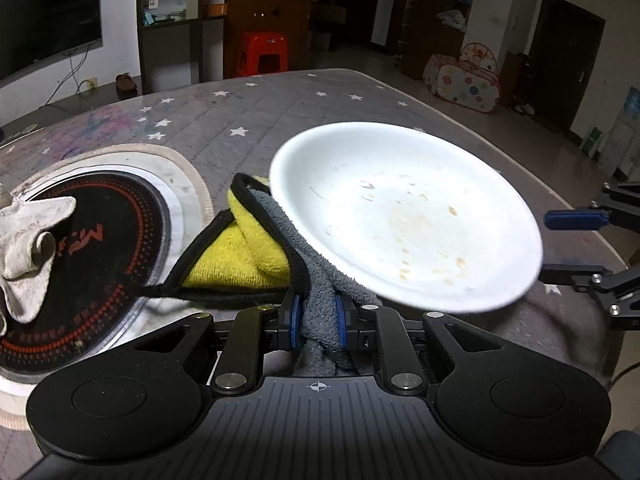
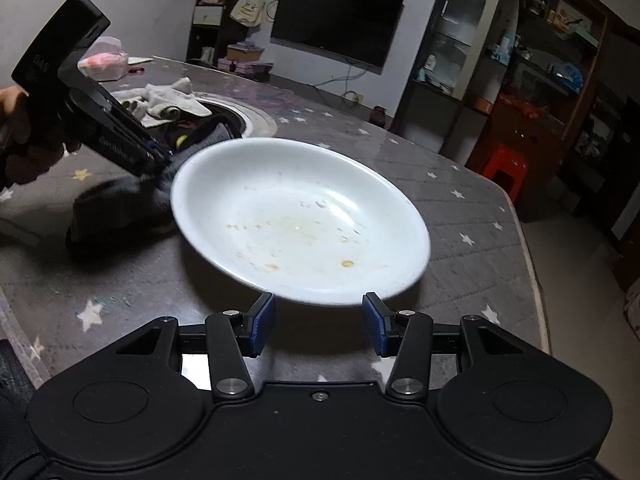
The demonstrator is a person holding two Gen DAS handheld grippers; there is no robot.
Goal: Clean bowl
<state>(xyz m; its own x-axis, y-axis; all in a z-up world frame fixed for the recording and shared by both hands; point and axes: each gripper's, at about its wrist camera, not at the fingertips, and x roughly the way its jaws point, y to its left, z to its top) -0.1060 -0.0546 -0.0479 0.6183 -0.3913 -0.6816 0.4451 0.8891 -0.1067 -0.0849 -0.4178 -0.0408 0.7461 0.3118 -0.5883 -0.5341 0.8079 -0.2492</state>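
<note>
White bowl (image 2: 300,220), shallow & wide, sits on the grey star-print table cover (image 2: 460,216), roughly mid-table. Inside: yellowish-brown smears & dried specks near the centre, a few more twd the near rim in the right wrist view. Rim looks slightly blurred in both views.

Cloth (image 1: 256,248), yellow one side, grey the other w/ black edging, is bunched right against the bowl's edge, touching it; it lies at the bowl's left in the left wrist view. Grey part runs back betw. the left gripper (image 1: 318,320) fingers. Blue pads pinched tight on that grey fold, so the left gripper has the cloth firmly clamped. In the right wrist view the same gripper comes in from the upper left, a hand (image 2: 24,136) wrapped round its handle, tip at the bowl's far-left rim.

Right gripper (image 2: 320,324) just beside the bowl's near rim, fingers partly apart, blue pads either side of the rim edge but not touching it; nothing held. Left wrist view shows it at the bowl's right.

Further out: round black induction cooktop (image 1: 96,256) w/ red markings set in the table, a crumpled white rag (image 1: 28,248) lying on it. Beyond the table: wall TV (image 2: 336,20), red plastic stool (image 1: 264,54), shelving, spotted play tent (image 1: 468,80).
</note>
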